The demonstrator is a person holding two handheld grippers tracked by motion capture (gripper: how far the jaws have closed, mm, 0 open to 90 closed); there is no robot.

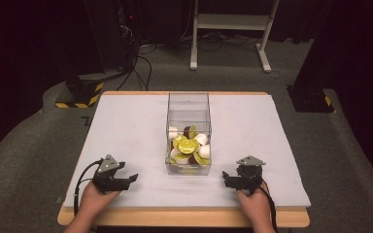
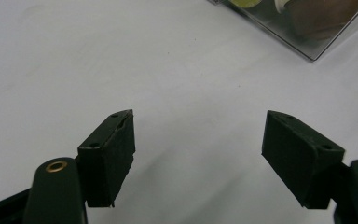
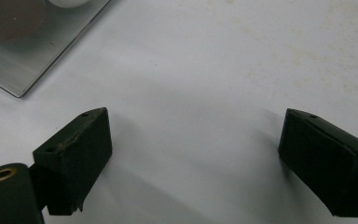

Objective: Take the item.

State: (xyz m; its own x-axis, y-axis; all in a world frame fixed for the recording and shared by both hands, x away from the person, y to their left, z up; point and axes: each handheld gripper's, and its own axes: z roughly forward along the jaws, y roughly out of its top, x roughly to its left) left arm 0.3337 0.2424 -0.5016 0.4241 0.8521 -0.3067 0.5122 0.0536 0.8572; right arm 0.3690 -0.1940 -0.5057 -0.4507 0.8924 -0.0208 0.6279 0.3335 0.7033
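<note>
A clear plastic box (image 1: 188, 104) stands upright in the middle of the white table mat (image 1: 126, 126). Its lower half holds several gold, white and brown capsules (image 1: 188, 145). My left gripper (image 1: 132, 178) rests near the front edge, left of the box, jaws open and empty over bare mat (image 2: 198, 121). My right gripper (image 1: 226, 178) sits to the box's right, also open with nothing between its jaws (image 3: 196, 116). A corner of the box (image 2: 307, 37) shows at the top right of the left gripper view, and the box corner (image 3: 23, 60) at the top left of the right gripper view.
The mat lies on a wooden table with its front edge (image 1: 175, 218) by the person's hands. Beyond the table, on the grey floor, stand a white desk frame (image 1: 230, 22) and black stands with striped bases (image 1: 80, 92), (image 1: 311, 97).
</note>
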